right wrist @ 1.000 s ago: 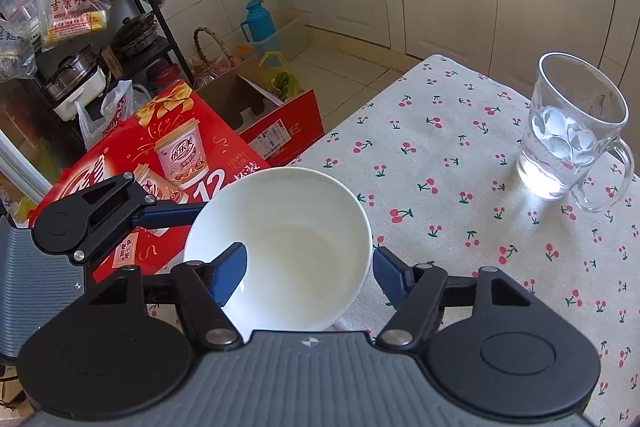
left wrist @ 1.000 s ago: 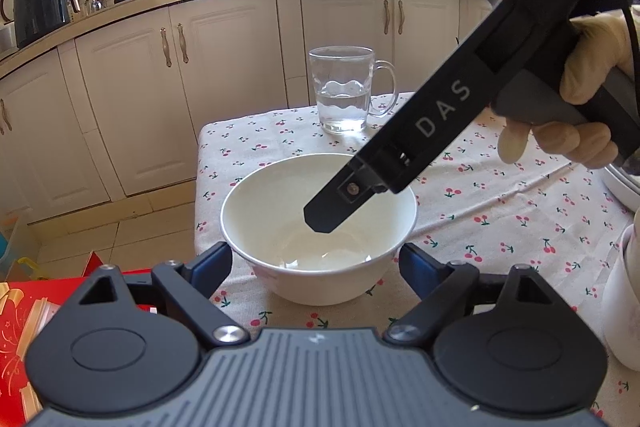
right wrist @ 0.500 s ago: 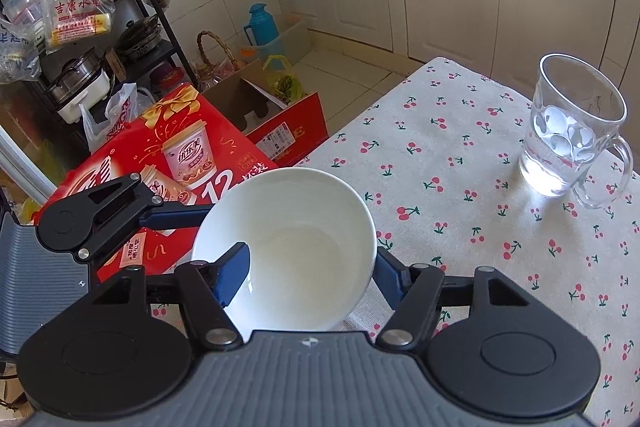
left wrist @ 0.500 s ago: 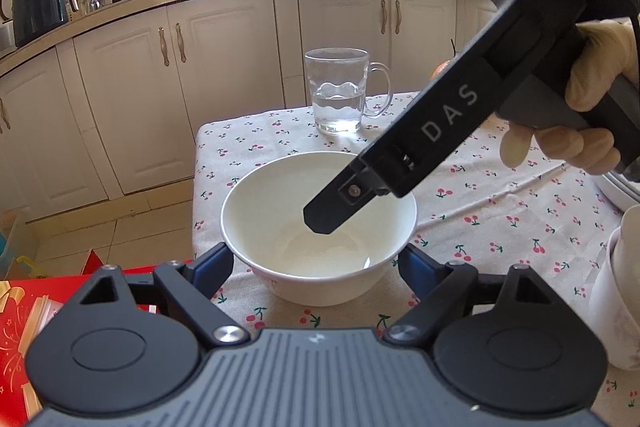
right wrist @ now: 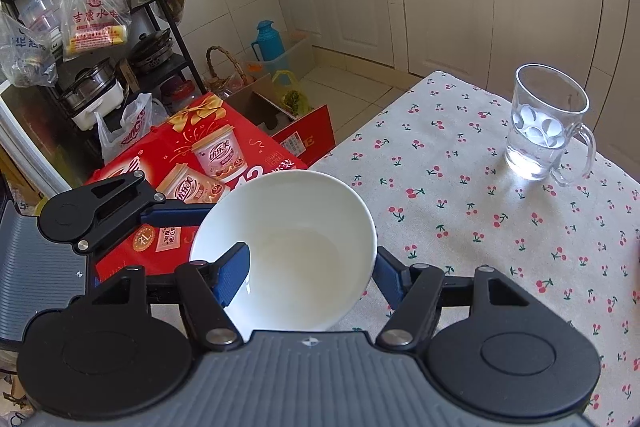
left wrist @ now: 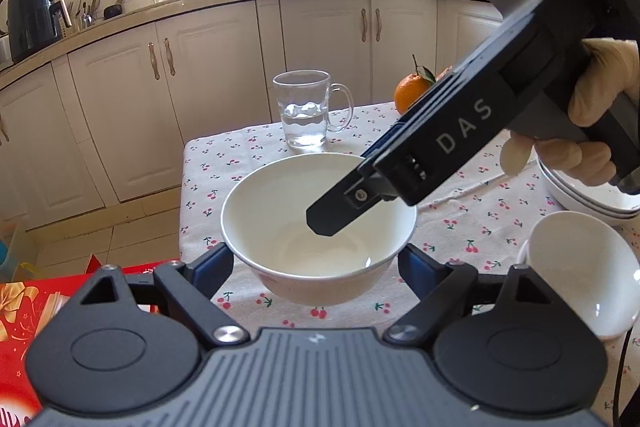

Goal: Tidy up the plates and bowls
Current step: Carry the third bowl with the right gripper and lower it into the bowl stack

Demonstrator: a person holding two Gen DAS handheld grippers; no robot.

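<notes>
A white bowl is lifted off the cherry-print tablecloth. My left gripper has one finger on each side of the bowl's outer wall. My right gripper has one finger inside the bowl and the other outside, pinching its rim. In the left wrist view the right gripper's inner finger reaches into the bowl from the right. A second white bowl lies tilted at the right. A stack of white plates sits behind it.
A glass mug of water stands at the table's far end, also in the right wrist view. An orange sits behind the right gripper. A red gift box lies on the floor past the table's left edge. Kitchen cabinets line the back.
The bowl has risen off the table with both grippers around it. The view has pulled back, so the orange, the tilted bowl and the plate stack now show.
</notes>
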